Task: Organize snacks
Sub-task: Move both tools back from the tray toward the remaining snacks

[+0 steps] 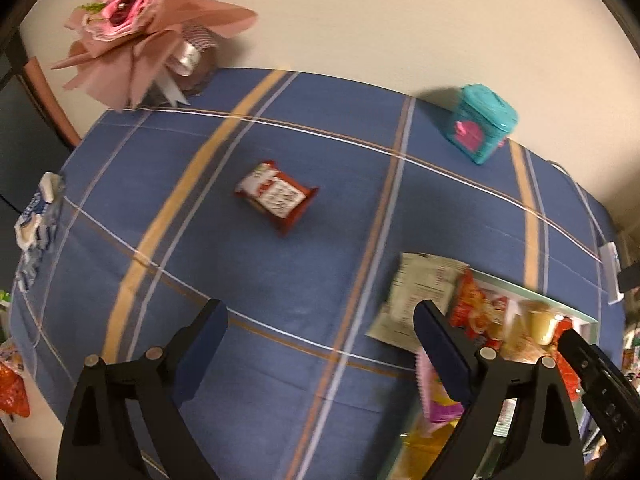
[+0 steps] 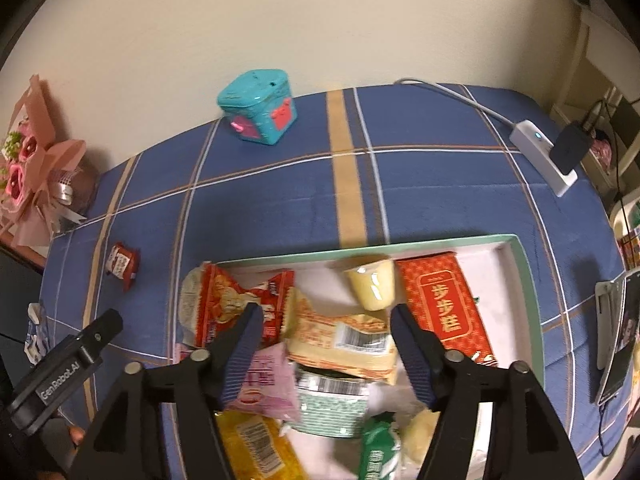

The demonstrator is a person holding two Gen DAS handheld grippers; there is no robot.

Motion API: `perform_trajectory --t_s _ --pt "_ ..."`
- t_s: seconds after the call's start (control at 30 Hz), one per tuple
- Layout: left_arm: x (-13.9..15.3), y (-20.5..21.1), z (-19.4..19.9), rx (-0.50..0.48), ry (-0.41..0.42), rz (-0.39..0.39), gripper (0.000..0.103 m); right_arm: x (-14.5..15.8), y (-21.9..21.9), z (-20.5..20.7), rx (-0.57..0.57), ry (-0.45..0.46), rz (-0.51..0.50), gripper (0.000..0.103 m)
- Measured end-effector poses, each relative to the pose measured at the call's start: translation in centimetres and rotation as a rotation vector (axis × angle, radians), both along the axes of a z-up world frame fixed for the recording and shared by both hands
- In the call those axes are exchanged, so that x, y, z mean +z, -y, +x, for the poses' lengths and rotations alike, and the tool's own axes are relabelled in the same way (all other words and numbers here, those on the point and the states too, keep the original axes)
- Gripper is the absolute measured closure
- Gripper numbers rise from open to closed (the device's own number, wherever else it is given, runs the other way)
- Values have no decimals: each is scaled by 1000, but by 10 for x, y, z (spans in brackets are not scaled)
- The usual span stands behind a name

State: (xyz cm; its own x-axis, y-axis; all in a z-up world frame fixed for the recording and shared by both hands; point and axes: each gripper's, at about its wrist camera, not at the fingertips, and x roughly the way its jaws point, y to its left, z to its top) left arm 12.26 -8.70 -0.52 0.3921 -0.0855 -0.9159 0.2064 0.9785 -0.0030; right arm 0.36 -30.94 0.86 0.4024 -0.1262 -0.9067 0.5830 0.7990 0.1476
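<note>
While both grippers, left gripper [image 1: 320, 340] and right gripper [image 2: 326, 344], are hanging wide open holding nothing, 1 red packet [image 1: 276, 196] is lying alone at 11 o'clock from the tray [image 2: 528, 280], risking being missed or crushed.

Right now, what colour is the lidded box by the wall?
Teal box with pink patches, clearest in the right wrist view.

A home room, by the look of it: a blue plaid tablecloth [image 2: 280, 200] against a plain cream wall [image 2: 320, 20], a wrapped pink flower bouquet [image 1: 136, 24], a teal toy box [image 2: 260, 108], a power strip [image 2: 544, 152].
</note>
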Motion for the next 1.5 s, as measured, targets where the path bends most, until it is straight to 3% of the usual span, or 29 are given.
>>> perform_trajectory --t_s 0.6,0.87,1.17,1.5 --pt "12 -60 26 80 52 63 8 4 -66 42 86 5 -62 1" --pt "18 -91 38 126 95 107 8 -9 -94 65 145 -11 -76 0" --pt "4 -114 49 163 49 79 8 -26 -118 86 196 -5 -38 0" --pt "-18 -109 60 144 -17 24 8 -45 -125 98 208 4 9 0"
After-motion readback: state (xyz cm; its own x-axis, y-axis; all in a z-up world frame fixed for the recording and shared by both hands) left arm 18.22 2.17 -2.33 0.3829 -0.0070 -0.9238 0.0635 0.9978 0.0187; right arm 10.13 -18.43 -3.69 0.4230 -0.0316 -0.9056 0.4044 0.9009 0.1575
